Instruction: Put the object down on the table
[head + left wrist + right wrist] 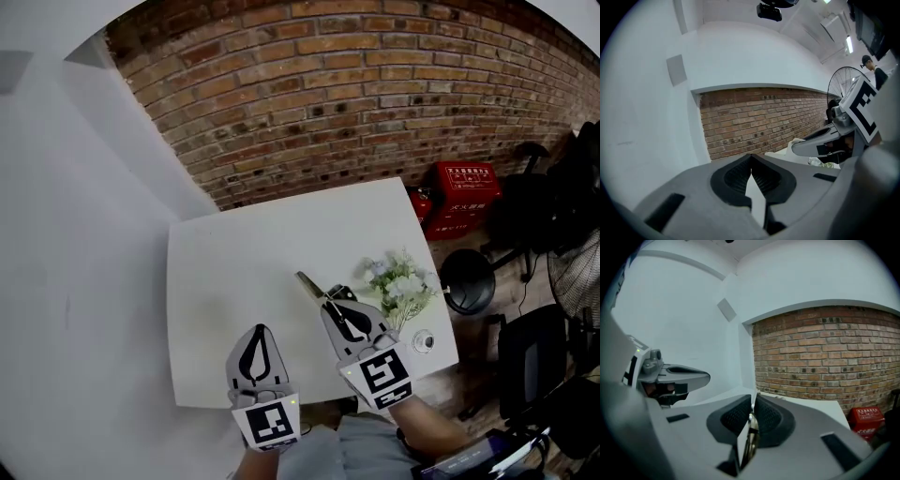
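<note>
The right tongs (753, 401) are clenched on a thin metal object (750, 427), whose brassy end pokes out past the tips over the white tabletop (225, 272). The left tongs (751, 164) are pressed together on nothing and hover alongside. To set the object down well, lower the right tongs until it lies flat on bare tabletop, clear of the flower bunch (398, 281) just to its right. Then ease the grip off gently so it does not skid.

Table (234, 272): in front of brick wall (375, 84).
Flowers (401, 281): on table, right side.
Red boxes (464, 195): on floor, right of table.
Left gripper (260, 330): over table's near part, left of right gripper (330, 297).
</note>
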Demonstrator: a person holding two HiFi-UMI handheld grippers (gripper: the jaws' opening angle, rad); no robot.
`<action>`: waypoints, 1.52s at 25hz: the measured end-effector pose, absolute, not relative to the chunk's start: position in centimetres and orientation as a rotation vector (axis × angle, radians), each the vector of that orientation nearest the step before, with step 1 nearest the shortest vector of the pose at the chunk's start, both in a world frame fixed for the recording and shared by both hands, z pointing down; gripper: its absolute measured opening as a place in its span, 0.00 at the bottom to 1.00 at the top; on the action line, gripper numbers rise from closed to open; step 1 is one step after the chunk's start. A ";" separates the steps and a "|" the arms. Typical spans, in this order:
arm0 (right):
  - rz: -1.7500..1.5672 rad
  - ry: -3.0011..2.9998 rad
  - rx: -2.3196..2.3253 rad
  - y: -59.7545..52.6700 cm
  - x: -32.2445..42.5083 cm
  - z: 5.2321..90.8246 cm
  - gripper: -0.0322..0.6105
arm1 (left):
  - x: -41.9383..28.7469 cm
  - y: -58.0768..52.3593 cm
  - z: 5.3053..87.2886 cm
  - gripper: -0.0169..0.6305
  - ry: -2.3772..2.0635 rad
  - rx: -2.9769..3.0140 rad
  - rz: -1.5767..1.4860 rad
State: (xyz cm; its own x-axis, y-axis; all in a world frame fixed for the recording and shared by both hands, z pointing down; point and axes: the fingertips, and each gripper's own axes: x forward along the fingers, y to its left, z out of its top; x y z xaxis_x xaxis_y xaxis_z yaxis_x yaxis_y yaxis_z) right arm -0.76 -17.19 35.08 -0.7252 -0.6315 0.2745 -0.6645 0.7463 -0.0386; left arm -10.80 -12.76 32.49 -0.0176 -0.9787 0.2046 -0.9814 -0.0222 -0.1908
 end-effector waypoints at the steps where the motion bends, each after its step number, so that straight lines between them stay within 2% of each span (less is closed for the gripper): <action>1: 0.208 -2.695 1.014 -17.5 -1.0 35.6 0.09 | -11.0 -13.2 33.0 0.04 -2.181 2.194 0.454; 38: 0.541 -2.427 0.959 -21.0 -6.4 51.4 0.09 | -17.4 -18.7 45.6 0.04 -1.900 2.088 0.591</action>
